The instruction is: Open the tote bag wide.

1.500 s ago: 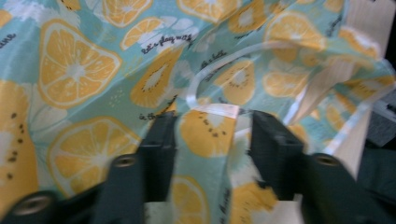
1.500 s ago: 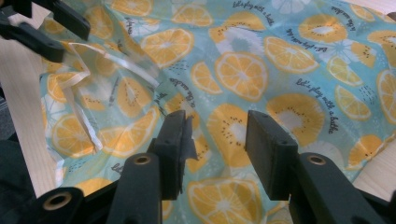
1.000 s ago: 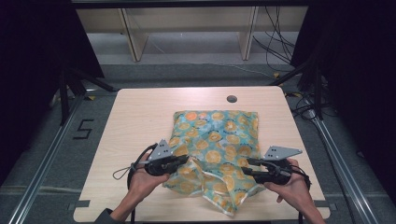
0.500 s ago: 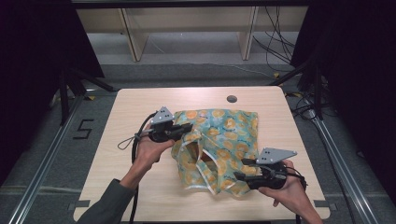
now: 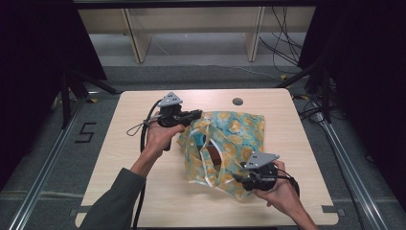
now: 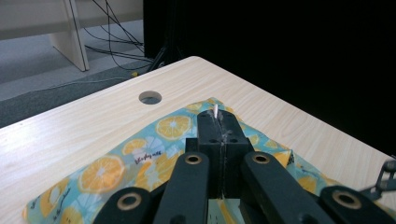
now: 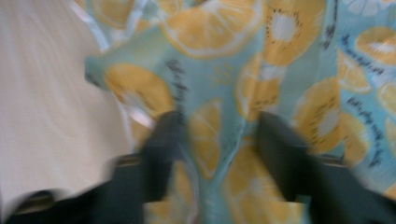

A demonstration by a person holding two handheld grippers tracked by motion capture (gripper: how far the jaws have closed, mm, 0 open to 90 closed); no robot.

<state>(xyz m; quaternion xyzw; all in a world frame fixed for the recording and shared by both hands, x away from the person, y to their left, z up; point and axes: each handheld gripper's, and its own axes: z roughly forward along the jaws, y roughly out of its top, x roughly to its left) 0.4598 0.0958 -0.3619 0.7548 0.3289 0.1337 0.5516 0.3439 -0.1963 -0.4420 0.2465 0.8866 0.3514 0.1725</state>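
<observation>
Left gripper [image 5: 195, 115] clenched on white handle strip [image 6: 215, 110] of lemon-print bag [image 5: 234, 139], lifted at bag's far left corner; bag mid-table [image 5: 119, 158]; right gripper [image 5: 238, 178] at near edge, jaws just closing, apart, fabric between

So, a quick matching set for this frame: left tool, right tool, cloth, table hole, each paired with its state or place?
1. left tool
2. right tool
3. cloth
4. hole

a. far edge of the table, beyond the fabric
b. jaws apart, fabric between them
c. lemon print, partly lifted and bunched
d. jaws shut on a thin fabric edge

Pairs: 1-d, 2-b, 3-c, 4-a
</observation>
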